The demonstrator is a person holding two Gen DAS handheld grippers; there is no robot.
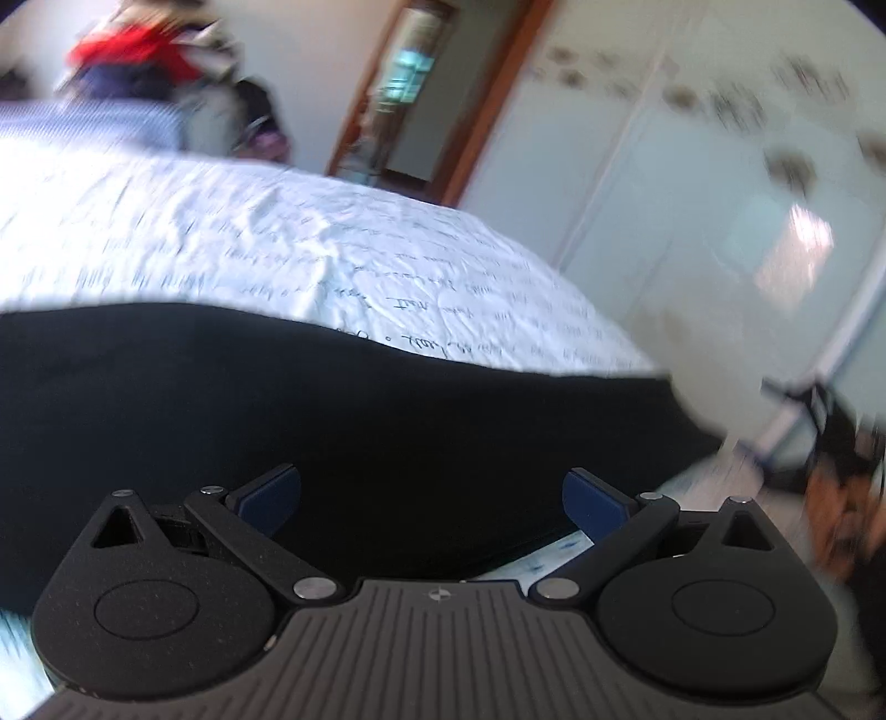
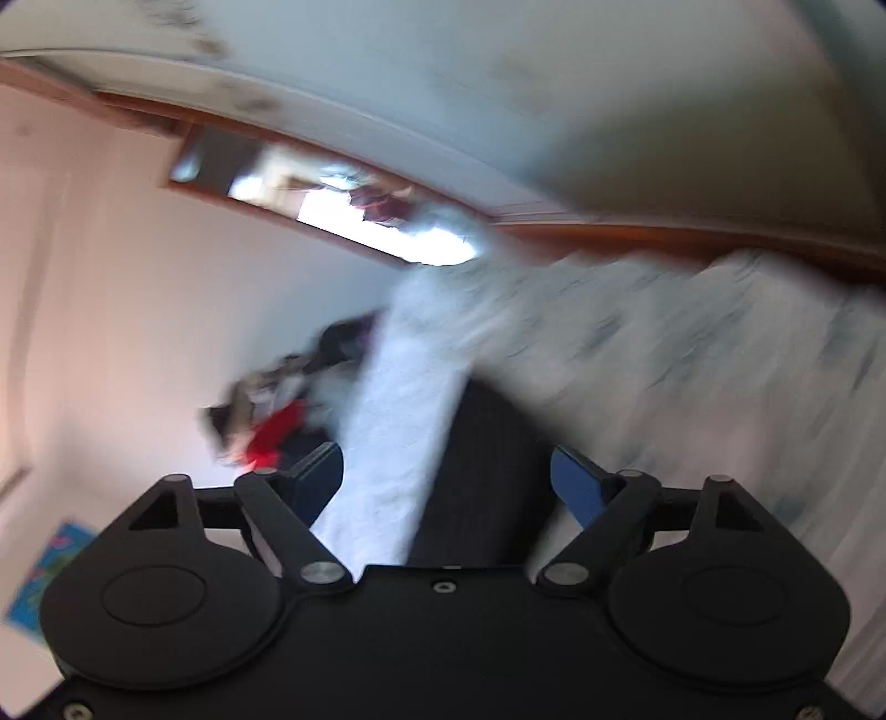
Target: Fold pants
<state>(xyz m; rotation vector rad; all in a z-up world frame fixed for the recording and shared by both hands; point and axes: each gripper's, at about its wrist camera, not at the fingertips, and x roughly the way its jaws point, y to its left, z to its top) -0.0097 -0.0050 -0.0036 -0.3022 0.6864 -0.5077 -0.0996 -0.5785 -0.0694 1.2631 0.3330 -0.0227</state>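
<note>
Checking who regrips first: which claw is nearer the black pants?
Left, as far as these views show. The left claw hangs open right over the black pants; the right claw, also open, sees only a strip of them ahead.

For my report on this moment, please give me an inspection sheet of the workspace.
Surface: bed with white sheet, wrinkled.
Job's things: black pants lying on the bed.
Clutter: blurred pile with a red garment beyond the bed.
Grippers: left gripper open over the pants; right gripper open, holding nothing.
Cables: nothing seen.
Surroundings: wooden door frame, pale wardrobe doors; right view heavily blurred.
</note>
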